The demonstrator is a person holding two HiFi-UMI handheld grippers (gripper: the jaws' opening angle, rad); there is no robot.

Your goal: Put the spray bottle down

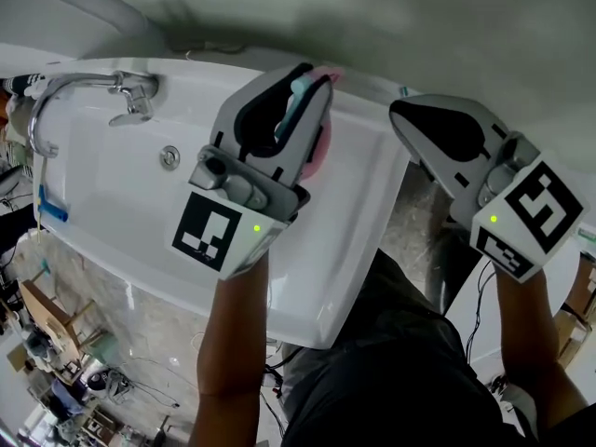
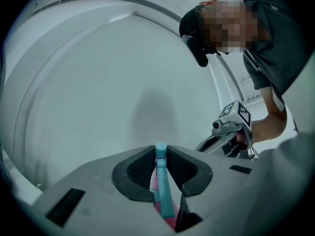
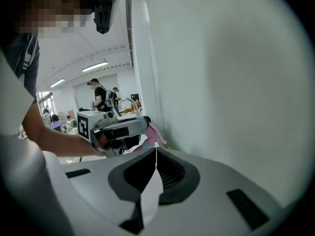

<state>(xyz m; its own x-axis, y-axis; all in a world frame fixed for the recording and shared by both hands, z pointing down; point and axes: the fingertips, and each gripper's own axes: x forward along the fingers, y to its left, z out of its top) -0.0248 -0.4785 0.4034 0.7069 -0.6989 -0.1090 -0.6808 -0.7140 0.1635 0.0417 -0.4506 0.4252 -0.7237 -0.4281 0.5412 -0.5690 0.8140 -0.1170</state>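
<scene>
Over the sink's (image 1: pixel 112 203) far rim, the left gripper's (image 2: pixel 160 154) fingers (image 2: pixel 139 171) pinch the bottle (image 1: pixel 322 145) by a thin teal part. It is probably light, slippery plastic, better held by its body. The right gripper (image 3: pixel 156 154) is closed on nothing.

Grippers: two, the left gripper (image 1: pixel 304 77) and the right gripper (image 1: pixel 402 112)
Marker cubes (image 1: pixel 216 231): two, one on each gripper
Spray bottle (image 1: pixel 320 147): one
Washbasin (image 1: pixel 121 198): one
Faucet (image 1: pixel 82 86): one
Round chrome fitting (image 1: pixel 169 156): one
Forearms (image 1: pixel 233 343): two

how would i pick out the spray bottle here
Start at the white sink with the chrome faucet. Near its back edge, the left claw is shut on the spray bottle. It is the only teal-and-pink thing among white and grey.
</scene>
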